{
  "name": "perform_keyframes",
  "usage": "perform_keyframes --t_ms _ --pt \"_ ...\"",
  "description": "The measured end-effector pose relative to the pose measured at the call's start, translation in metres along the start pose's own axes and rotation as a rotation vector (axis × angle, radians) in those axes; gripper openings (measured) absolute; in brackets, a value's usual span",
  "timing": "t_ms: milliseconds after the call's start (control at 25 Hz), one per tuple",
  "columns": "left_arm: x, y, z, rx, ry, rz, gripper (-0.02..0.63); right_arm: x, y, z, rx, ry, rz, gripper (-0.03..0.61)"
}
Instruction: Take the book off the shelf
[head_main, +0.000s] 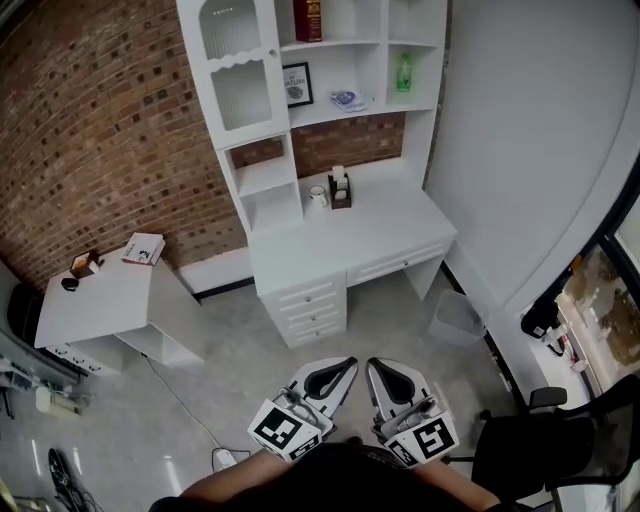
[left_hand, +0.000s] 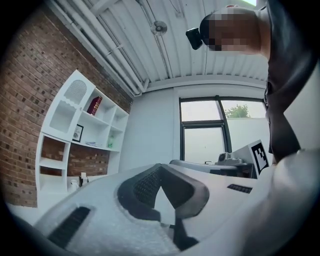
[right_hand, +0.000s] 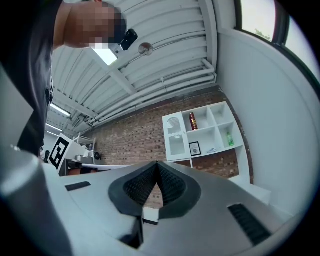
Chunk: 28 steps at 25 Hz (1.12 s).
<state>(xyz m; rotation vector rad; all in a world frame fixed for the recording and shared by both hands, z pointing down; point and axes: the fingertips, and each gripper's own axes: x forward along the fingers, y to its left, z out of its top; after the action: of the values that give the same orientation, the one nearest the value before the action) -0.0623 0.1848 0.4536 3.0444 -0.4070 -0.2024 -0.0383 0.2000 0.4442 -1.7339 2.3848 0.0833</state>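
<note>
The dark red book (head_main: 307, 19) stands upright in the top compartment of the white shelf unit (head_main: 262, 176) at the far wall. It also shows small and far off in the left gripper view as the book (left_hand: 94, 105) and in the right gripper view as the book (right_hand: 193, 121). Both grippers are held close to the person's body, well short of the desk. The left gripper (head_main: 344, 364) is shut with nothing between its fingers, its tips meeting in its own view (left_hand: 160, 167). The right gripper (head_main: 376, 366) beside it is also shut and empty (right_hand: 157, 164).
Below the shelf is a white desk (head_main: 395, 228) with a cup (head_main: 318, 196) and a small holder (head_main: 341, 190). A framed picture (head_main: 297, 84) and a green bottle (head_main: 403, 73) share the shelves. A low white table (head_main: 105, 305) stands left, a bin (head_main: 457, 318) and a black chair (head_main: 545, 450) right.
</note>
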Motion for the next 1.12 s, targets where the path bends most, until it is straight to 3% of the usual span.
perform_keyframes --t_ms 400,680,960,1120 --pt "0.066 -0.012 -0.021 -0.028 0.024 -0.131 0.005 -0.022 -0.067 -0.005 0.022 0.018 -0.139 0.014" --pt "0.092 0.012 -0.022 -0.045 0.005 -0.168 0.005 -0.003 -0.093 -0.012 0.002 0.051 -0.185 0.014" --pt "0.108 0.074 -0.02 -0.052 -0.007 -0.166 0.005 0.059 -0.11 -0.026 0.0 0.064 -0.169 0.014" --pt "0.113 0.126 -0.015 -0.004 -0.018 -0.156 0.005 0.114 -0.121 -0.037 -0.003 0.058 -0.154 0.014"
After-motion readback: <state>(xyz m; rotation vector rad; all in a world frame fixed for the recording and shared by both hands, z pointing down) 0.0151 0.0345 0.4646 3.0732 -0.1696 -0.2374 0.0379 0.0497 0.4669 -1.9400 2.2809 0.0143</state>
